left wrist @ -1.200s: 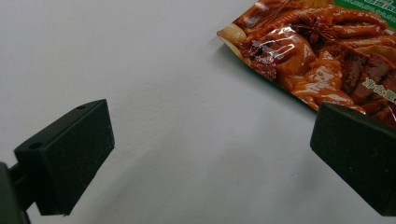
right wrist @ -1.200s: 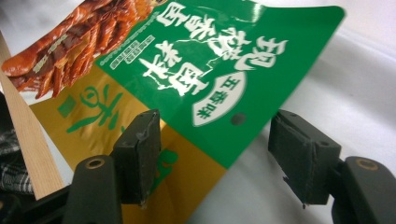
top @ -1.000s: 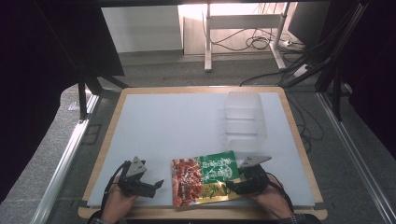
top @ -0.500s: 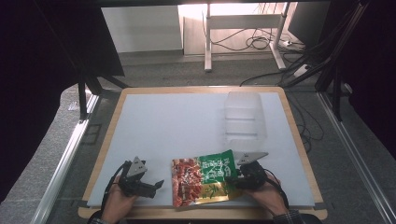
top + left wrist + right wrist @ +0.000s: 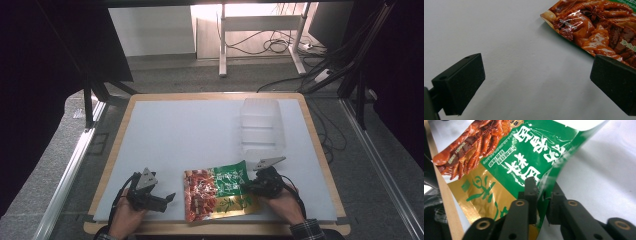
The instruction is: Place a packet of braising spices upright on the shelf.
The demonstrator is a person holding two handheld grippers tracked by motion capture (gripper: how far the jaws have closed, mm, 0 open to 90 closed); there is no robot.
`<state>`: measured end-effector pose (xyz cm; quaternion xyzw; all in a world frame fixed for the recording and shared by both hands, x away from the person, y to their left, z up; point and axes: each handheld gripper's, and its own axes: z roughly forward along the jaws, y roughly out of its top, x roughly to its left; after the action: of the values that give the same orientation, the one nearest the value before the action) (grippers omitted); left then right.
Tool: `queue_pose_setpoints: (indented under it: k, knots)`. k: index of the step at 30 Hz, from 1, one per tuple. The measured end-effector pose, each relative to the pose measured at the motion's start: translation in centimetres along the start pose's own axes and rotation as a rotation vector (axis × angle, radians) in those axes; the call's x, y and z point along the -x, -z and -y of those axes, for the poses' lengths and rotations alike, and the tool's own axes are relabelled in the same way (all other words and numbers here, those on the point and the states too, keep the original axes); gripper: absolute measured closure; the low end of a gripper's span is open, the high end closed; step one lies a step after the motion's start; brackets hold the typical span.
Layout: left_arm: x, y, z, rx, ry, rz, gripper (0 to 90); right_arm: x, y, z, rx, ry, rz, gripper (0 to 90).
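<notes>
The right gripper (image 5: 252, 186) has pinched the glossy red-green-gold snack pouch (image 5: 216, 194) by the tabletop's near edge, not yet carried anywhere, while the left gripper (image 5: 167, 198) waits, jaws wide apart.

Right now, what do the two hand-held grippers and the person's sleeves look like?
Both are black. The left hand-held gripper has blocky, square-ended jaws and a grey three-cornered plate on top; the right hand-held gripper has the same plate, slimmer jaws and brass-ringed screw holes. Black cables trail from each. At the right wrist is a dark plaid cuff.
</notes>
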<state>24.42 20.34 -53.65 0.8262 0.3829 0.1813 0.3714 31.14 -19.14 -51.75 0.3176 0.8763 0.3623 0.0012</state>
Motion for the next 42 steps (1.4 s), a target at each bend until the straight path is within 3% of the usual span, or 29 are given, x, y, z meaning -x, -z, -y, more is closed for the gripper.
queue_pose_setpoints:
  k: [2, 16, 32, 42]
  knots:
    - [0.0, 0.0, 0.0, 0.000, 0.000, 0.000, 0.0, -0.1, 0.0, -0.1, -0.001, 0.000, -0.008, 88.6]
    - [0.0, 0.0, 0.0, 0.002, 0.003, -0.008, 0.0, -0.3, 0.5, -0.9, 0.019, -0.007, -0.002, 89.1]
    - [-0.1, 0.2, 0.0, 0.002, -0.001, -0.017, 0.0, -1.8, 1.9, -3.2, 0.045, 0.090, 0.030, 89.1]
    - [-0.1, 0.3, 0.0, 0.012, 0.001, -0.020, 0.0, -2.1, 2.6, -5.4, 0.043, 0.111, 0.003, 89.2]
